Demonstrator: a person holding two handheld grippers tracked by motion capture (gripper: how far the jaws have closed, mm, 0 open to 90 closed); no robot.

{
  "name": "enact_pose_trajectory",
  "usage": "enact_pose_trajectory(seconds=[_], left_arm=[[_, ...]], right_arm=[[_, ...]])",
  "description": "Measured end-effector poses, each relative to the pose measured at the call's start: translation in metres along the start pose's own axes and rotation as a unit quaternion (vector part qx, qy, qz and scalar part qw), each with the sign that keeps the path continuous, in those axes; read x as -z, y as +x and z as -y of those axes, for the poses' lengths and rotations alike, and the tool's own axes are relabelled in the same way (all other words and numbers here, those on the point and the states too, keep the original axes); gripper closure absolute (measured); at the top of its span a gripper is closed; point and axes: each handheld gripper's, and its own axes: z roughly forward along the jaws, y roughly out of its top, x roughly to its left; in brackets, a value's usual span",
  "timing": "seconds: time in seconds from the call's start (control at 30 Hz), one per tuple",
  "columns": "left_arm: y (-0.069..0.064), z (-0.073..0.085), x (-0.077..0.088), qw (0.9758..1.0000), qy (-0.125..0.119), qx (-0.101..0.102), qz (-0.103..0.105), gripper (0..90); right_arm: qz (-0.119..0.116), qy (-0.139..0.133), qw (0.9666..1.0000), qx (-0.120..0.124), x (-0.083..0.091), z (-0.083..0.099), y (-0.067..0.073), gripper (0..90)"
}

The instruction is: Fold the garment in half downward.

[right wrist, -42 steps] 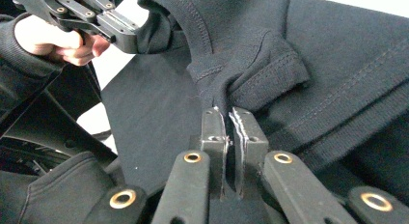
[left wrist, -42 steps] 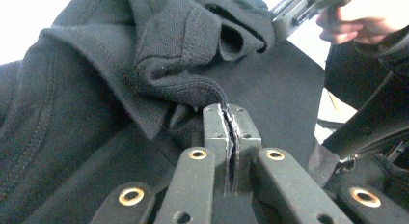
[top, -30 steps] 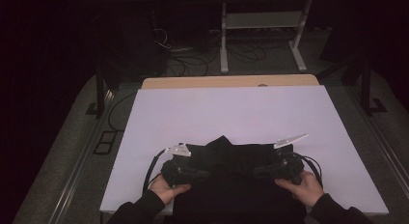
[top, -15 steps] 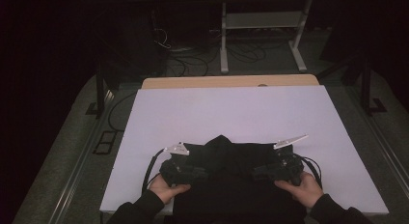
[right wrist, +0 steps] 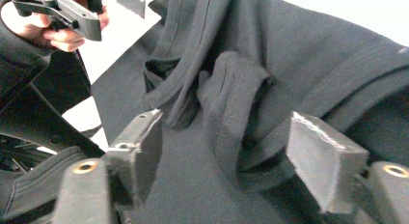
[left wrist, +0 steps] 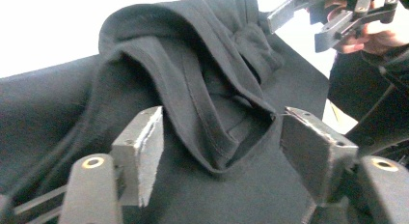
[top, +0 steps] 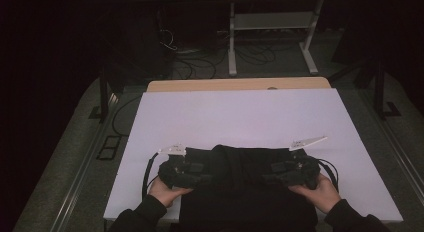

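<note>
The black garment (top: 240,182) lay at the near edge of the table (top: 240,117), about midway between its two near corners, part of it hanging over that edge toward the person. Cloth was bunched and folded along the garment's far side; a raised hump of folds (top: 225,154) stood left of its middle. In the left gripper view a hemmed fold (left wrist: 212,113) drooped in a loop between the jaws. In the right gripper view a similar stitched fold (right wrist: 236,103) stood up between the jaws.

Left gripper (top: 197,172) sat on the garment's left end, held in the left hand (top: 167,192). Its jaws had just been opening; they stood apart, cloth between them, pads (left wrist: 144,151) clear of the loop and not pressing it. Right gripper (top: 277,172) sat on the garment's right end, held in the right hand (top: 320,192). Its jaws had also just been opening; they stood apart with the fold between them, pads (right wrist: 318,151) not pinching it. The two grippers pointed inward toward each other.

Table surface was white, bare toward the far edge. A wooden strip (top: 240,84) ran along the far edge. Beyond it, on the dark floor, cables (top: 200,67) and a pale metal stand (top: 272,32).
</note>
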Motion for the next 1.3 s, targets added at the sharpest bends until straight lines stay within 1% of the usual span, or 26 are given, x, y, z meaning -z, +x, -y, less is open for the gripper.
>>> enact_pose_trajectory(seconds=[0.13, 0.2, 0.3, 0.4, 0.53, 0.6, 0.63, 0.73, 0.8, 0.87, 1.03, 1.1, 1.2, 1.3], left_arm=[[0.0, -0.003, 0.005, 0.9999, -0.008, -0.014, -0.005, 24.5], [0.0, -0.004, 0.006, 0.9998, -0.011, -0.017, -0.001, 20.9], [0.0, -0.006, 0.006, 0.9997, -0.009, -0.022, 0.001, 16.9], [0.0, -0.008, 0.006, 0.9997, -0.007, -0.024, 0.0, 13.9], [0.002, -0.01, 0.008, 0.9997, -0.011, -0.02, 0.003, 11.0], [0.004, -0.011, 0.01, 0.9998, -0.013, -0.017, 0.002, 7.7], [0.004, -0.012, 0.01, 0.9998, -0.012, -0.017, 0.0, 6.0], [0.006, -0.014, 0.011, 0.9998, -0.011, -0.016, -0.003, 1.3], [0.008, -0.016, 0.012, 0.9998, -0.012, -0.016, -0.006, 0.3], [0.01, -0.016, 0.013, 0.9998, -0.014, -0.013, -0.009, 0.0], [0.014, -0.017, 0.016, 0.9995, -0.021, -0.008, -0.02, 0.0], [0.016, -0.017, 0.018, 0.9994, -0.024, -0.011, -0.022, 0.0], [0.018, -0.018, 0.02, 0.9989, -0.03, -0.016, -0.032, 0.0], [0.02, -0.018, 0.022, 0.9979, -0.041, -0.024, -0.043, 0.0]], right_arm=[[0.012, -0.009, 0.9999, -0.004, 0.007, -0.004, -0.003, 14.6], [0.015, -0.014, 0.9998, -0.006, 0.011, -0.005, -0.005, 13.2], [0.02, -0.017, 0.9997, -0.005, 0.015, -0.006, -0.007, 12.5], [0.024, -0.02, 0.9995, -0.009, 0.018, -0.007, -0.01, 8.3], [0.031, -0.015, 0.9994, -0.002, 0.022, -0.009, -0.012, 6.2], [0.029, -0.017, 0.9994, 0.003, 0.025, -0.01, -0.013, 0.6], [0.028, -0.017, 0.9995, 0.006, 0.028, -0.011, -0.014, 0.0], [0.039, -0.022, 0.9989, 0.012, 0.033, -0.012, -0.015, 0.0], [0.042, -0.027, 0.9987, 0.009, 0.037, -0.013, -0.018, 0.0], [0.05, -0.031, 0.9982, 0.007, 0.041, -0.013, -0.02, 0.0], [0.058, -0.044, 0.9974, 0.005, 0.049, -0.013, -0.026, 0.0], [0.062, -0.048, 0.9969, 0.002, 0.052, -0.013, -0.029, 0.0], [0.067, -0.049, 0.9965, 0.001, 0.055, -0.013, -0.033, 0.0], [0.071, -0.049, 0.9963, -0.002, 0.057, -0.012, -0.036, 0.0]])
